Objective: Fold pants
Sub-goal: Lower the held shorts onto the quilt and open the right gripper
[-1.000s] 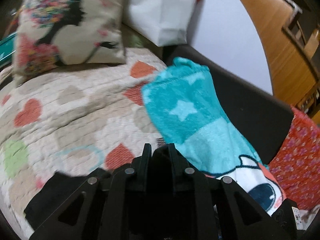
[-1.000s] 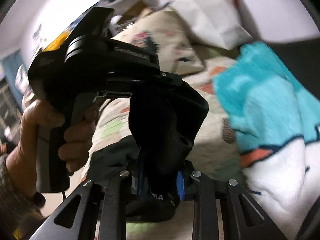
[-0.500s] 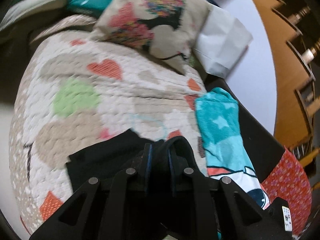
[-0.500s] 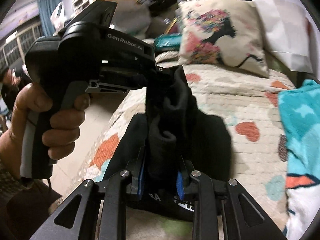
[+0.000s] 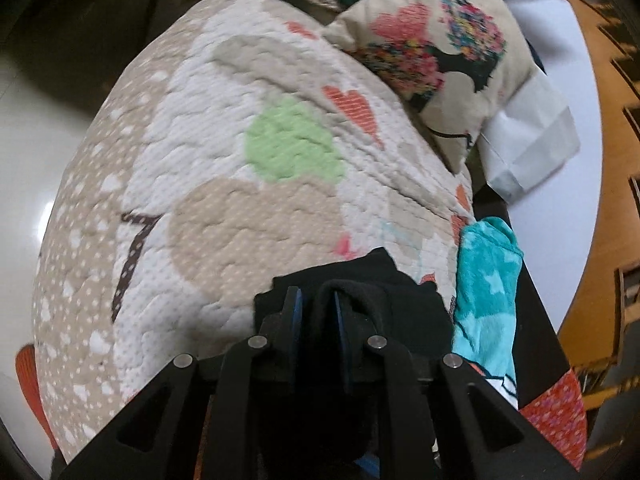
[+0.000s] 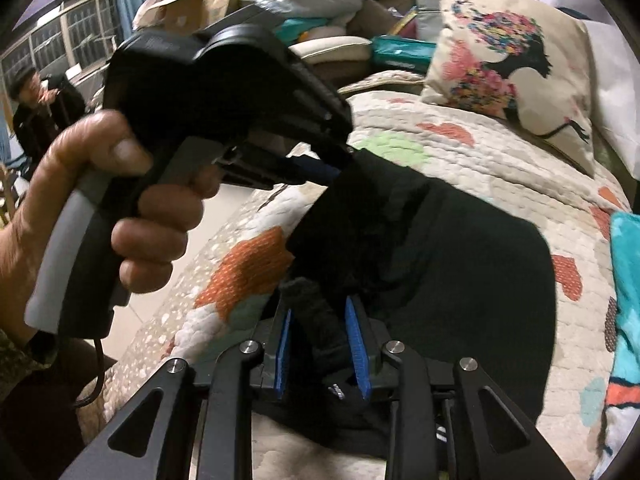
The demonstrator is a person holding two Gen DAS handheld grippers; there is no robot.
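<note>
Right wrist: soft black pants [image 6: 460, 264] on quilted bedspread [image 6: 460, 152].

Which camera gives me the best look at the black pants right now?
The right wrist view: the black pants spread across the quilt there. The left wrist view shows only a bunched edge behind its own fingers.

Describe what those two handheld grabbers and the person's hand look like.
Each is black plastic. The left gripper has a chunky pistol body, grey handle, dangling black cable and blue finger pads. The right gripper shows strutted arms with silver rivets and blue ribbed pads. The hand is bare, with a patterned cuff.
</note>
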